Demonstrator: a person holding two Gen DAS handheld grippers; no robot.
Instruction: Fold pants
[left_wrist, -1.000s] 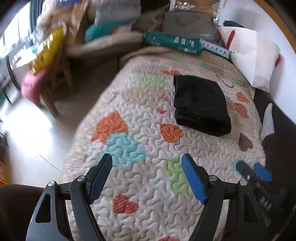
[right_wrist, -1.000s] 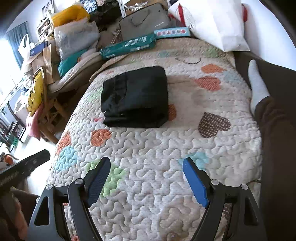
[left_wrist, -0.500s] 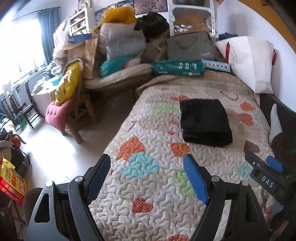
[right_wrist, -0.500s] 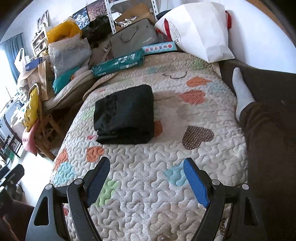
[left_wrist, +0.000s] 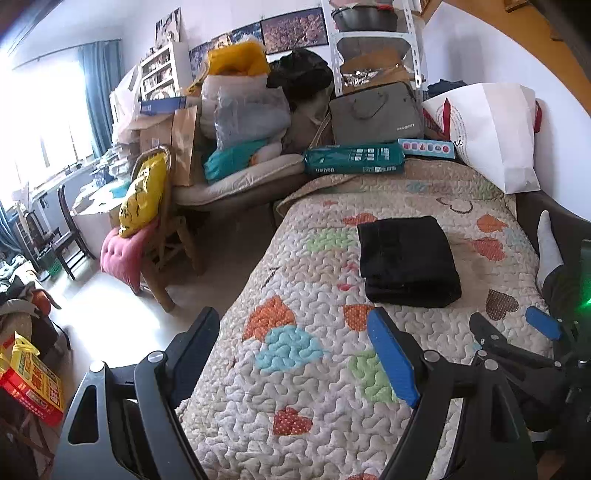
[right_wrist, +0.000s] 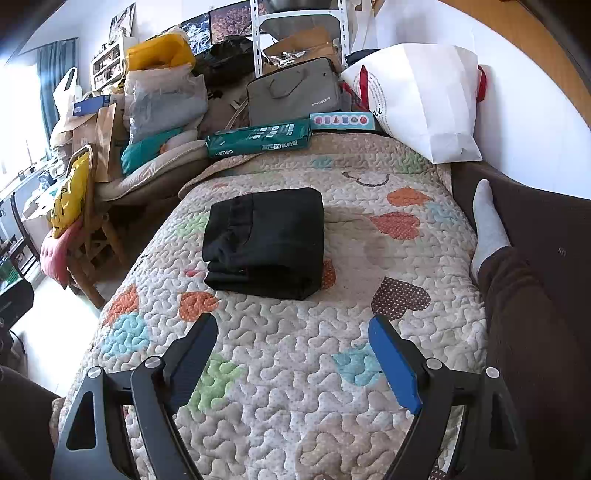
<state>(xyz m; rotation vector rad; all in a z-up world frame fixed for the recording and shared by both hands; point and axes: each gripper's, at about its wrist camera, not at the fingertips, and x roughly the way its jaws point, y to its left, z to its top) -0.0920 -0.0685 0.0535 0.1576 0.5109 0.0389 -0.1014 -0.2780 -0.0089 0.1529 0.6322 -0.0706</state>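
**Both grippers pulled back and tilted up, pants folded on the bed**

Since a second ago both views have lifted: the left wrist camera looked mostly down at the quilt, now it takes in the room clutter and back wall. The pants read smaller and farther off in both views.

Left gripper (left_wrist: 295, 332): fingers spread wide, nothing between them, only quilt beneath. Right gripper (right_wrist: 291, 339): fingers apart and opening a touch more, nothing between them. It also shows at the right edge of the left view (left_wrist: 517, 325), beside the left gripper.

Pants (right_wrist: 264, 242): black, folded into a compact rectangular stack, lying flat on the quilt (right_wrist: 295, 369) around mid-bed, well ahead of both grippers, touching neither. Layered folded edges face the camera side.

Quilt is beige with coloured hearts, covers the bed. A person's leg in dark brown trousers (right_wrist: 524, 314) with a white sock (right_wrist: 487, 221) lies along the right edge of the bed, apart from the pants.

At the far end of the bed: green box (right_wrist: 258, 138), grey laptop bag (right_wrist: 293, 96), white paper bag (right_wrist: 424, 99). Wooden chair with pink cushion (left_wrist: 125, 254) and yellow bag (left_wrist: 142, 195) stands on the floor to the left.
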